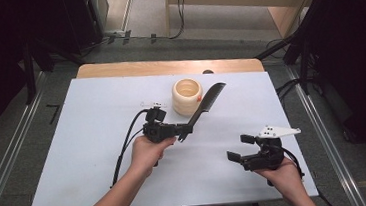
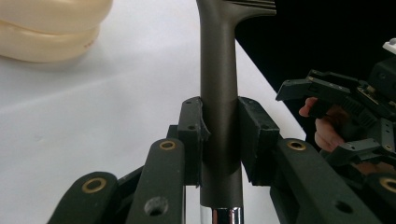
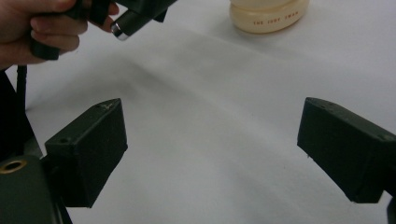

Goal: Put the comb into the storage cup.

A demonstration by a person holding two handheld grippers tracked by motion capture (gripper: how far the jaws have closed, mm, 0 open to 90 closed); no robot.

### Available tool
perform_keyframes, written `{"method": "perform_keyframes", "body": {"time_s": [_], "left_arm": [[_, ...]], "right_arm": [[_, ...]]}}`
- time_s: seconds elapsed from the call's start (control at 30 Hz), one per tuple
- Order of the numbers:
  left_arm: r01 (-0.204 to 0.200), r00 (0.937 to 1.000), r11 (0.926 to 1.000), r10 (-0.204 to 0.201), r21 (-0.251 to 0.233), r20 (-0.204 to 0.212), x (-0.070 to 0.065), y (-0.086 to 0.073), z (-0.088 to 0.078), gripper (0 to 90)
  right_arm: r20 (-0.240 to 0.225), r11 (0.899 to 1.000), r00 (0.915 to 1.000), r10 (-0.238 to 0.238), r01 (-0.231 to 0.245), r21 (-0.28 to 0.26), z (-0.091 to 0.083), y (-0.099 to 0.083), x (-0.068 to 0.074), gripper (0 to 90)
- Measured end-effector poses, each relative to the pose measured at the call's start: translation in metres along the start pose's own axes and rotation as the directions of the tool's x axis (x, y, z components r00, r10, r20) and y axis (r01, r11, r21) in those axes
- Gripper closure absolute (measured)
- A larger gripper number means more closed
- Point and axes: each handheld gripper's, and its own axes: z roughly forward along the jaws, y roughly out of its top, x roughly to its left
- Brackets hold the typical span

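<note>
A: Left gripper is seen near the middle of the high view, pinched on the handle of a dark comb.

B: Is the grip confirmed closer up?

A: Yes. In the left gripper view both pads are pressed against the comb handle, one on each side, and a chrome end cap is seen at the bottom edge of the frame. The teeth are cut off by the top edge.

B: Where is the comb placed in the high view?

A: It is held up and to the right of centre, slanting from the jaws toward the upper right. Its toothed end is seen just right of a cream ribbed cup; whether they touch cannot be told.

B: And the other one?

A: Right gripper is held at the lower right, well apart from the comb, with jaws spread and nothing between them. Bare white table is seen between its pads in the right gripper view, and the cup is seen at the top.
</note>
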Motion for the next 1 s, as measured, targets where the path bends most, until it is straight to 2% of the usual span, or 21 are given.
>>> {"method": "perform_keyframes", "body": {"time_s": [0.2,0.4,0.53,0.73,0.83,0.93,0.97,1.0], "left_arm": [[0.015,0.9994,0.9999,-0.015,0.006,0.032,-0.007,-0.002,0.016,73.0],[0.022,0.999,0.9997,-0.022,0.01,0.038,-0.011,-0.003,0.027,72.9],[0.037,0.9982,0.9992,-0.037,-0.012,0.047,-0.014,-0.004,0.034,72.9],[0.05,0.9976,0.9966,-0.047,-0.066,0.051,-0.021,-0.006,0.045,72.9],[0.057,0.9967,0.996,-0.052,-0.07,0.061,-0.023,-0.007,0.051,73.0],[0.056,0.9966,0.9964,-0.052,-0.064,0.064,-0.024,-0.009,0.055,73.0],[0.053,0.9969,0.9966,-0.049,-0.062,0.062,-0.025,-0.009,0.056,72.9],[0.057,0.9965,0.9963,-0.052,-0.065,0.065,-0.025,-0.01,0.058,72.9]], "right_arm": [[0.016,0.999,0.9994,0.029,-0.029,-0.016,-0.003,0.007,0.002,6.7],[0.045,0.998,0.9969,0.064,-0.063,-0.032,-0.006,0.013,0.002,6.7],[0.072,0.997,0.9954,0.063,-0.06,-0.042,-0.005,0.018,0.001,6.7],[0.107,0.995,0.9902,0.089,-0.084,-0.048,-0.002,0.027,0.002,6.7],[0.122,0.993,0.9862,0.112,-0.106,-0.053,0.0,0.031,0.001,6.7],[0.113,0.99,0.9847,0.133,-0.126,-0.066,0.001,0.035,-0.001,6.7],[0.112,0.99,0.9846,0.134,-0.127,-0.067,0.002,0.036,-0.001,7.6],[0.116,0.99,0.9839,0.136,-0.129,-0.062,0.003,0.038,-0.002,14.1]]}}
